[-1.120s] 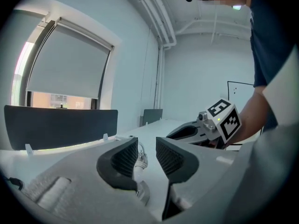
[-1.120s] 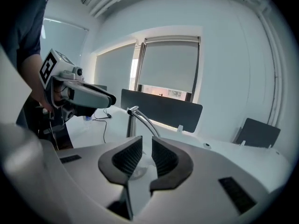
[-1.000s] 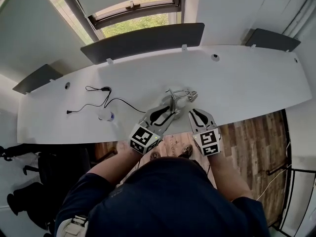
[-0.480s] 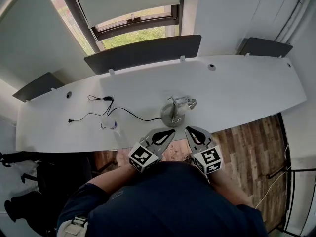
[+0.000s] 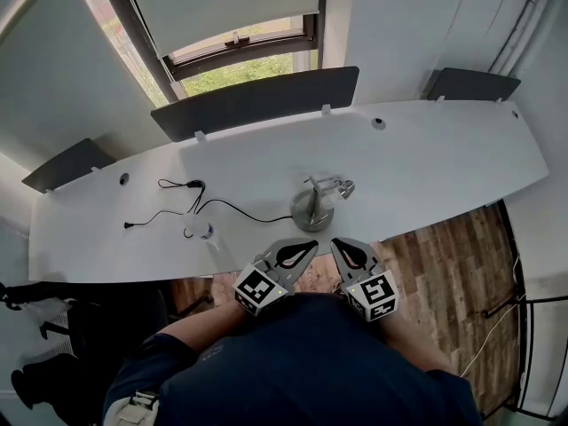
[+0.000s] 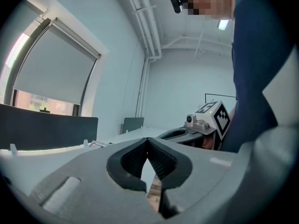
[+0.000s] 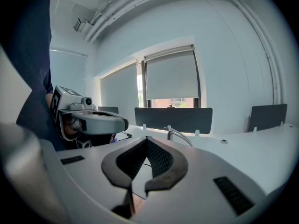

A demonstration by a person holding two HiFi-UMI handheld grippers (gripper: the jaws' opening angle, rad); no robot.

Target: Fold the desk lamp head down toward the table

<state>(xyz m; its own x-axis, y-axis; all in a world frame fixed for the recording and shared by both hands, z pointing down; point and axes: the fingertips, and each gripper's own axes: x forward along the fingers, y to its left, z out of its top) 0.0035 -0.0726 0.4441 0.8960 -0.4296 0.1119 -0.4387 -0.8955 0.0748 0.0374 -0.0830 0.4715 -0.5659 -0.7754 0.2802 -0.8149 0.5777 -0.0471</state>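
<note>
Desk lamp (image 5: 315, 204) sits mid-frame on the white tabletop (image 5: 444, 158), its head (image 5: 342, 186) low beside the base (image 5: 308, 211), so the fold looks done, while left gripper (image 5: 302, 250) and right gripper (image 5: 346, 252) hang at lower centre, fingers clenched on nothing

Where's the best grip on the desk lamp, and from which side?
Probably the thin metal arm of the desk lamp, coming from the near edge of the table. The arm is slim and seems to run crosswise to that approach; the round base looks too wide and flat to span.
</note>
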